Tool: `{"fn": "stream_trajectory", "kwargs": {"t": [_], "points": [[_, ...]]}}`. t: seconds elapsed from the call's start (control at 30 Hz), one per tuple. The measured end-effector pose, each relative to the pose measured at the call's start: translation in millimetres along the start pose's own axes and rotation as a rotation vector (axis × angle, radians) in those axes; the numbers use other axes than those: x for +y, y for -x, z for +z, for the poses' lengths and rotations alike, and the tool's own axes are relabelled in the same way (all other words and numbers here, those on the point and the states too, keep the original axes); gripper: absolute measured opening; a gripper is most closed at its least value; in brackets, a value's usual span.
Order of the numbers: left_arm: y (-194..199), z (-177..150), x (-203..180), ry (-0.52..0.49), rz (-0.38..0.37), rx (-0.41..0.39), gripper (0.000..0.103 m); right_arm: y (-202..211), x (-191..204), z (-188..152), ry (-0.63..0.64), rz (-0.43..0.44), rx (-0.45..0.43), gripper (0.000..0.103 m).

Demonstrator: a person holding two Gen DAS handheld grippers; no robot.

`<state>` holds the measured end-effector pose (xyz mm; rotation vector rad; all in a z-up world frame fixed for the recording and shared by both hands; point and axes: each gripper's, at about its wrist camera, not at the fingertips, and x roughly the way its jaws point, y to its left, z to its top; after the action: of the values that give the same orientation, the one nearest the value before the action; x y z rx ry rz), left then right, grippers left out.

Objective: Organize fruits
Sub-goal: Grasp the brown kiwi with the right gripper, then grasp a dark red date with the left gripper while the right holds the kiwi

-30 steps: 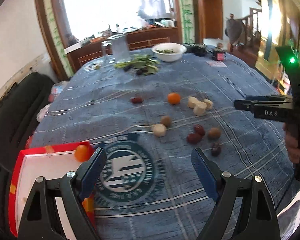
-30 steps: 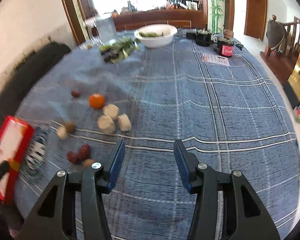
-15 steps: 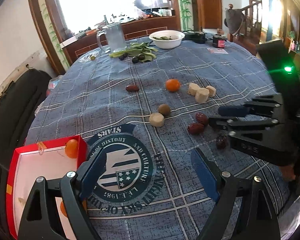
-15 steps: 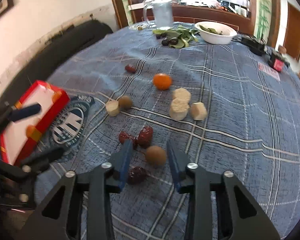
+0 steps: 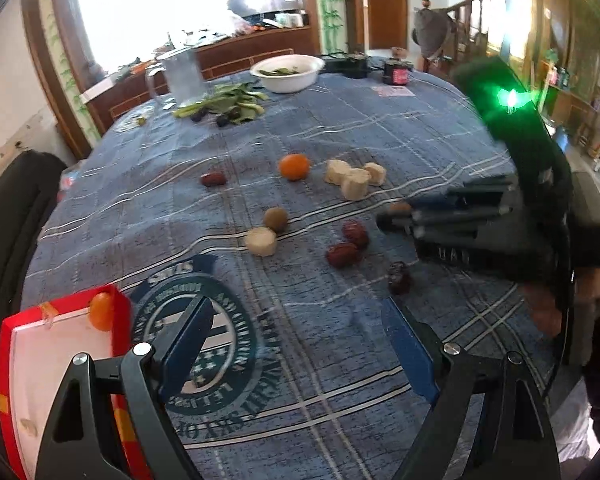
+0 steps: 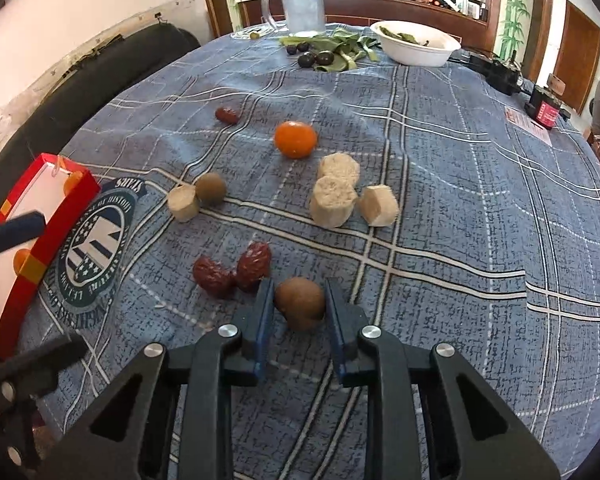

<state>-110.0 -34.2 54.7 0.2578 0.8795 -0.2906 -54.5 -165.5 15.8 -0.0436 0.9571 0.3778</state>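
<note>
The right hand-held gripper (image 6: 300, 308) is narrowed around a brown kiwi (image 6: 300, 302), one blue finger on each side of it; whether both pads press the fruit cannot be told for certain, though they look to be touching it. The kiwi sits on the blue plaid cloth of the bench (image 6: 460, 200). Just left of the kiwi lie two red dates (image 6: 232, 270), touching one another. Beyond the kiwi are three pale cut chunks (image 6: 334, 200) clustered together, and farther beyond them an orange (image 6: 295, 139). Left of the chunks, a second kiwi (image 6: 211, 187) rests against a fourth pale chunk (image 6: 183, 208). A lone date (image 6: 227, 115) lies left of the orange.

The left hand-held gripper (image 5: 296, 344) is spread wide and holds nothing, hovering over the printed emblem (image 5: 204, 344) on the cloth. Left of that emblem sits a red tray (image 5: 4, 360) with a small orange fruit (image 5: 101, 311) in its far corner.
</note>
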Motion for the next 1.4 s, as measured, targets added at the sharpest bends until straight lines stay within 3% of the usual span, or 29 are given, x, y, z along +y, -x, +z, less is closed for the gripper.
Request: {"fn": "stream_trajectory", "kwargs": {"t": [0.17, 0.27, 0.4, 0.47, 0.73, 0.8, 0.9, 1.13, 1.4], "points": [[-8, 14, -18, -0.023, -0.043, 0.000, 0.085, 26, -35, 6, -0.127, 0.035, -0.137, 0.027], [-23, 19, -33, -0.043, -0.070, 0.036, 0.072, 36, -50, 5, -0.191, 0.053, -0.216, 0.027], [-46, 21, -41, -0.038, -0.084, 0.094, 0.046, 39, -63, 6, -0.247, 0.046, -0.229, 0.027], [-53, 20, -43, -0.025, -0.118, 0.114, 0.042, 40, -67, 6, -0.258, 0.051, -0.238, 0.027], [-68, 21, -53, -0.039, -0.145, 0.130, 0.041, 43, -67, 4, -0.264, 0.075, -0.251, 0.027], [-68, 22, -53, -0.031, -0.154, 0.121, 0.037, 43, -66, 4, -0.262, 0.069, -0.250, 0.027], [-67, 21, -54, -0.035, -0.165, 0.110, 0.016, 42, -66, 4, -0.262, 0.062, -0.252, 0.027], [-55, 18, -46, 0.001, -0.149, 0.085, 0.016, 43, -66, 4, -0.249, 0.039, -0.269, 0.027], [13, 7, 9, 0.125, -0.036, -0.068, 0.015, 42, -62, 2, -0.217, -0.038, -0.300, 0.027]]}}
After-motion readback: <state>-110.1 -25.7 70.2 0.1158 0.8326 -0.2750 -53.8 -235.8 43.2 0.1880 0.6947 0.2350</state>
